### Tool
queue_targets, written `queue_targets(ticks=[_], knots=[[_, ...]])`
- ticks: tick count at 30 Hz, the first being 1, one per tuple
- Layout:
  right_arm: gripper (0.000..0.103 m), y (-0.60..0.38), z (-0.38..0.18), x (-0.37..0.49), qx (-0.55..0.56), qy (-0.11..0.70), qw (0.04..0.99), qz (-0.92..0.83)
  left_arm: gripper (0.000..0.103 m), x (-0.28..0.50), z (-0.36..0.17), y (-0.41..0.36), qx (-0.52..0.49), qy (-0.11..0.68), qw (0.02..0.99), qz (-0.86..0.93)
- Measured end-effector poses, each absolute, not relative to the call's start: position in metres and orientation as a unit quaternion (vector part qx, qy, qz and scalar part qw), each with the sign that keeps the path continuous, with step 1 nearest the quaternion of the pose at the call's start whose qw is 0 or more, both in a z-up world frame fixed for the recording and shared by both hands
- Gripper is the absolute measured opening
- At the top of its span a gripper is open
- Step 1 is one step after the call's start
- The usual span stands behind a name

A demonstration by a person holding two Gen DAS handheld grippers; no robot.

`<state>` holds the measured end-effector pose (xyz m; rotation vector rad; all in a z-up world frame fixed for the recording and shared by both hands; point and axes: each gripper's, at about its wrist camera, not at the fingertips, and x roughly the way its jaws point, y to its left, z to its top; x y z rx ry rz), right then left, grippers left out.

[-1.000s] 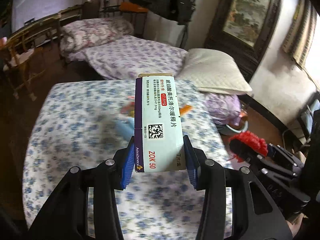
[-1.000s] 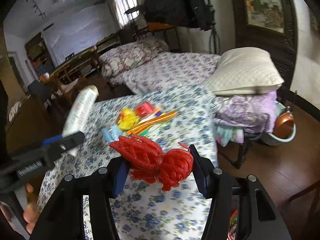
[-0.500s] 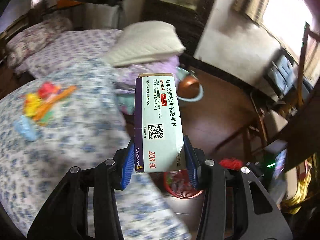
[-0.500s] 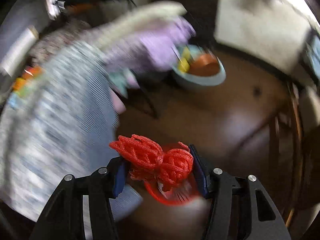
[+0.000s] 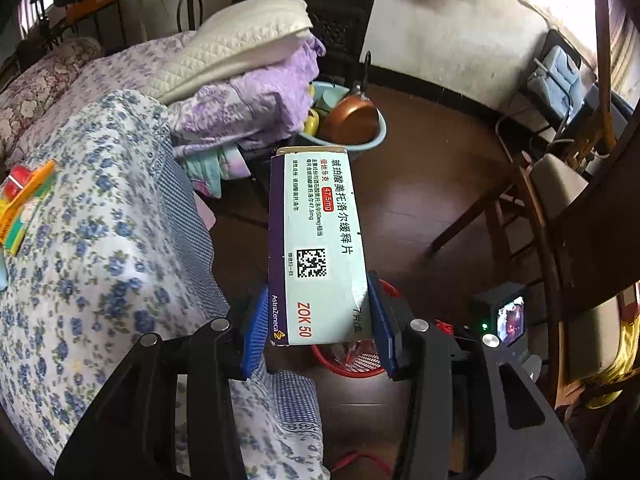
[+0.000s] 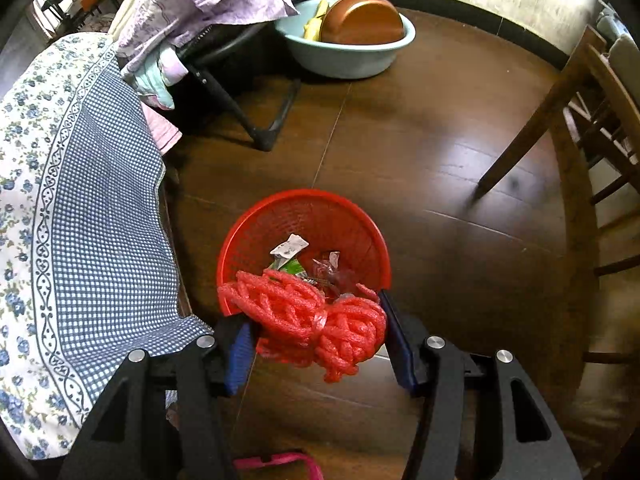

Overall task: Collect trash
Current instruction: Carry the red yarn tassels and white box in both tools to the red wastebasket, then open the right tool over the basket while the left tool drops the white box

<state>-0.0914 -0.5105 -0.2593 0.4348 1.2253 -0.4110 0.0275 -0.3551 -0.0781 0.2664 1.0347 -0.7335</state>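
My left gripper (image 5: 318, 330) is shut on a pale green and purple medicine box (image 5: 316, 248), held upright above the floor beside the table. My right gripper (image 6: 318, 340) is shut on a bunch of red foam netting (image 6: 312, 320), held just above the near rim of a red mesh trash basket (image 6: 304, 216) on the floor. The basket holds a few wrappers (image 6: 290, 248). In the left wrist view the basket (image 5: 352, 364) shows partly behind the box, with the right gripper's body to its right.
A table with a blue floral cloth (image 6: 60, 200) stands at left; packets (image 5: 24, 196) lie on it. A light blue basin (image 6: 348, 52) with a copper pan sits on the dark wood floor. Wooden chairs (image 6: 592, 92) stand at right. Folded bedding (image 5: 240, 80) lies beyond the table.
Both grippers swung right, away from the tabletop, and now point down at the floor. The right gripper with the netting has come over the red basket.
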Motion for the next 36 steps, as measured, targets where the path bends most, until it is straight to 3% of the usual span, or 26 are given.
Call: queue_targets(ticks=[25, 27, 28, 30, 36], knots=[[0.057, -0.504, -0.310, -0.051, 0.203, 0.592, 0.760, -0.176, 0.046, 0.029, -0.121, -0.384, 0.144, 0.518, 0.775, -0.333], [0.062, -0.505, -0.311, -0.051, 0.201, 0.591, 0.761, -0.178, 0.046, 0.030, -0.122, -0.384, 0.145, 0.518, 0.775, -0.332], [0.072, -0.506, -0.311, -0.051, 0.195, 0.591, 0.761, -0.185, 0.046, 0.030, -0.123, -0.384, 0.145, 0.519, 0.775, -0.331], [0.082, -0.507, -0.311, -0.052, 0.187, 0.589, 0.762, -0.194, 0.046, 0.030, -0.125, -0.385, 0.147, 0.520, 0.774, -0.330], [0.082, -0.514, -0.297, -0.062, 0.181, 0.580, 0.770, -0.196, 0.046, 0.030, -0.145, -0.396, 0.173, 0.554, 0.747, -0.324]])
